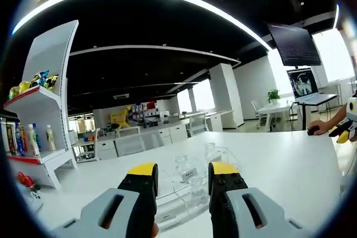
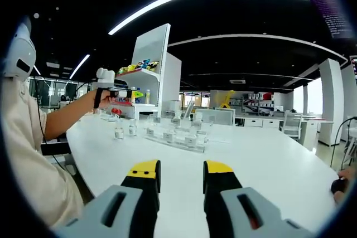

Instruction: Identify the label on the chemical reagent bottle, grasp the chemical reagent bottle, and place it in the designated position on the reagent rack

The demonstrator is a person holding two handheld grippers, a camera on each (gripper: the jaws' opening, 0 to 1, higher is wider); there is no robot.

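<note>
In the left gripper view, the left hand-held gripper (image 1: 182, 179) hangs with its jaws spread over the white bench (image 1: 290, 160), a clear reagent bottle (image 1: 187, 170) standing on the transparent reagent rack (image 1: 173, 196) just beyond them. In the right gripper view, the right hand-held gripper (image 2: 175, 178) is likewise spread and empty; the rack with its bottles stands farther along the bench toward its far edge. Beyond, a white shelf unit (image 2: 149, 54) holds colourful packets.

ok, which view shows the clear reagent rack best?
Right gripper view: the whole rack stretches across the table, bottles in a row. In the left gripper view the rack is close, but the left hand-held gripper hides part of it.
</note>
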